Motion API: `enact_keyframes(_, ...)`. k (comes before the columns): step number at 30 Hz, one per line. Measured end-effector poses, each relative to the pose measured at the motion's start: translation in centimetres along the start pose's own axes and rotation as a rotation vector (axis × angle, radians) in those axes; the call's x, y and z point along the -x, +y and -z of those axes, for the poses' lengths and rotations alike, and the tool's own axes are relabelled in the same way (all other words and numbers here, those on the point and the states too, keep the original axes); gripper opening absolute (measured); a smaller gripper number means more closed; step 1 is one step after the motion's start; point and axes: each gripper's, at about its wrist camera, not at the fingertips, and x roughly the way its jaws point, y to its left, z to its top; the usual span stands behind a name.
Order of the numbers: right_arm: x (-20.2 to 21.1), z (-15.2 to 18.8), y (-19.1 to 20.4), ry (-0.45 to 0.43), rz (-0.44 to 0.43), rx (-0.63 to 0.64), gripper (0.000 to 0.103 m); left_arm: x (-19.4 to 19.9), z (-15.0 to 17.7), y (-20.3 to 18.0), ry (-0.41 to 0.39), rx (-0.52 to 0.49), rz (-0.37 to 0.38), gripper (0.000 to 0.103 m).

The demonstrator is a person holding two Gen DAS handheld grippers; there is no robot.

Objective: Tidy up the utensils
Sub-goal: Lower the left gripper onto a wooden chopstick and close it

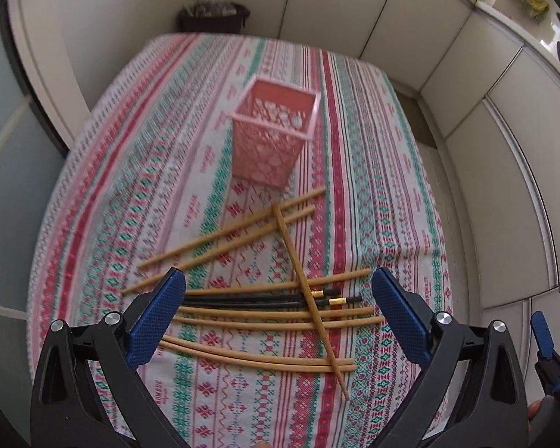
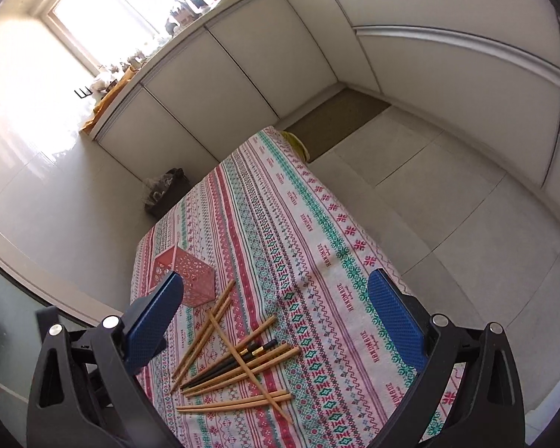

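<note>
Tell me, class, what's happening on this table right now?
A person holds two grippers, both open and empty, above a patterned tablecloth. Loose wooden chopsticks and a black pair lie scattered, one wooden stick crossing the rest. The pink holder stands upright beyond them; nothing shows inside it. The left gripper hovers nearest the pile; the right gripper hangs higher.
</note>
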Motion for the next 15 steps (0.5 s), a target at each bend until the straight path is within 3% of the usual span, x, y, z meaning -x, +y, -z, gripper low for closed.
enact_keyframes(5,-0.9,-0.8,-0.4,0.034,-0.023,-0.009,0.096,-4.9,-1.3,-0.6,0.091,0.030,-0.025,0.091)
enact_keyframes(8,-1.3,-1.6,-1.0,0.043,-0.011,-0.017,0.096,-6.8,-1.8,-0.7,0.140,0.043,-0.014,0.080)
enact_keyframes(10,-1.8,-2.1,-1.7,0.059,-0.012,-0.040,0.096,-8.0,-1.8,-0.5,0.181,0.058,0.000,0.064)
enact_keyframes(15,-2.5,-2.7,-2.8,0.085,-0.016,-0.074,0.096,-9.3,-1.7,-0.8,0.182,0.064,-0.001,0.052)
